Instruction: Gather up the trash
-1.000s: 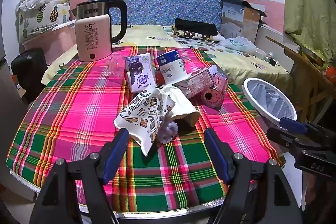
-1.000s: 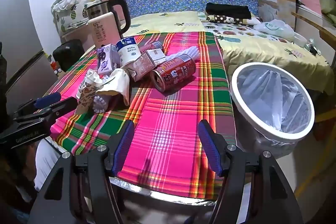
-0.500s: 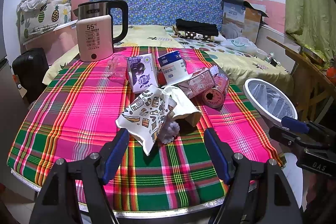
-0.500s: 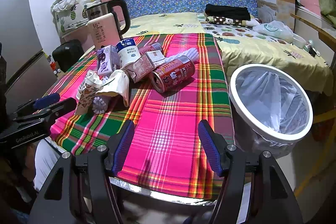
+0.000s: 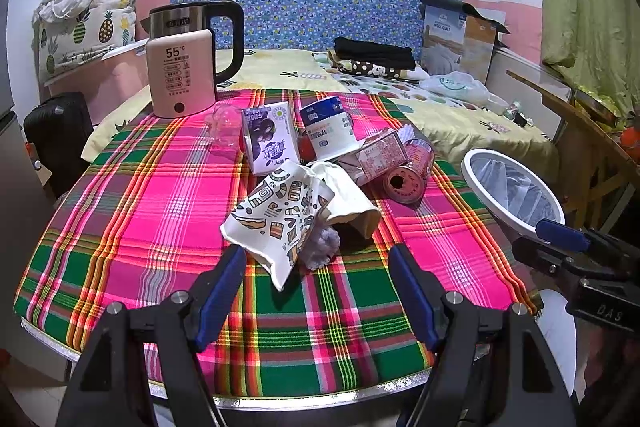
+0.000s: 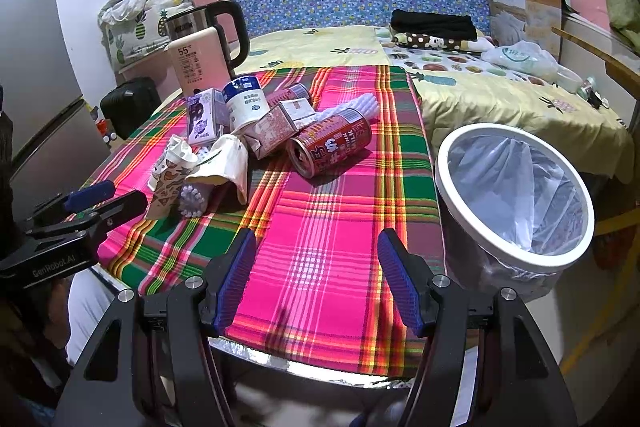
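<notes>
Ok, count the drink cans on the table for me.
2. A red can lies on its side nearest the bin; a second can lies behind the crushed carton, mostly covered. More may be hidden in the pile.

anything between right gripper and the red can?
Nothing: only bare plaid cloth between the right gripper and red can, in the right wrist view.

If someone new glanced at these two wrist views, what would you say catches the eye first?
Probably the loud pink-and-green plaid tablecloth, with a heap of trash at its middle: a patterned paper bag, a milk carton and a red can on its side. Next, the white-rimmed bin with a clear liner, beside the table's right edge. Both grippers, left and right, are open and empty.
</notes>
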